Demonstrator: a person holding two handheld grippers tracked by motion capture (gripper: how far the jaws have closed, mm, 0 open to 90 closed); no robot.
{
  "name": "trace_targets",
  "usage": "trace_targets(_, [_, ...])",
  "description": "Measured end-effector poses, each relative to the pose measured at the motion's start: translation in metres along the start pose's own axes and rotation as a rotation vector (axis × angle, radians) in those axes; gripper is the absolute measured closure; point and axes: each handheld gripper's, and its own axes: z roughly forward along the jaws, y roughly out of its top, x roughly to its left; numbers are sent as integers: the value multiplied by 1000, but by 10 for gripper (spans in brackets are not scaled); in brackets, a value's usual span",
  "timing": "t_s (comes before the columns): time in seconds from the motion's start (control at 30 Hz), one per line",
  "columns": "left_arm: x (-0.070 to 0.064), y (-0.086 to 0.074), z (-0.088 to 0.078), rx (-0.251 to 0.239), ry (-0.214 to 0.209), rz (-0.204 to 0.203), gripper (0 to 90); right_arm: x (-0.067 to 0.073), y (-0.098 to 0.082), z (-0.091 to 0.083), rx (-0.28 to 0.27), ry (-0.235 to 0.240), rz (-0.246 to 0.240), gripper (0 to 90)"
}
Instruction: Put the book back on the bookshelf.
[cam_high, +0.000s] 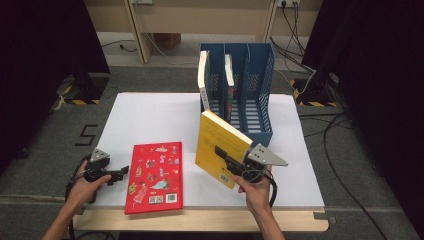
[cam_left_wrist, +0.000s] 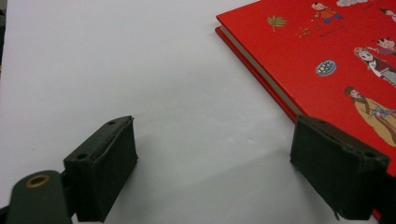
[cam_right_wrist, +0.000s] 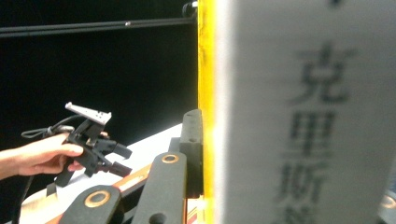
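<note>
My right gripper (cam_high: 226, 159) is shut on a yellow book (cam_high: 215, 132), which it holds tilted above the table's front right, in front of the blue file rack (cam_high: 261, 65). In the right gripper view the book's spine (cam_right_wrist: 303, 93) stands close up, and one black pad (cam_right_wrist: 192, 144) presses on its yellow cover. The other pad is hidden behind the book. A red picture book (cam_high: 155, 175) lies flat at the front of the table. To its left my left gripper (cam_high: 120, 174) rests low, open, with bare table between its jaws (cam_left_wrist: 212, 158) and the red book (cam_left_wrist: 322, 51) just beyond the right jaw.
The rack stands at the back of the white table (cam_high: 150, 115), with one book (cam_high: 202, 70) in its left slot and another (cam_high: 229, 75) in the middle slot. The right slot has nothing in it. Cables run across the floor on the right.
</note>
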Motion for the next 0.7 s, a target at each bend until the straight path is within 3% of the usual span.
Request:
trace_targets(0.27, [0, 0, 0, -3, 0, -3, 133, -6, 25, -22, -48, -74, 8, 756])
trace_targets(0.4, [0, 0, 0, -4, 0, -3, 133, -10, 36, -32, -61, -93, -21, 756])
trace_targets(0.7, [0, 0, 0, -4, 0, -3, 133, -26, 45, -44, -76, -158, -15, 756])
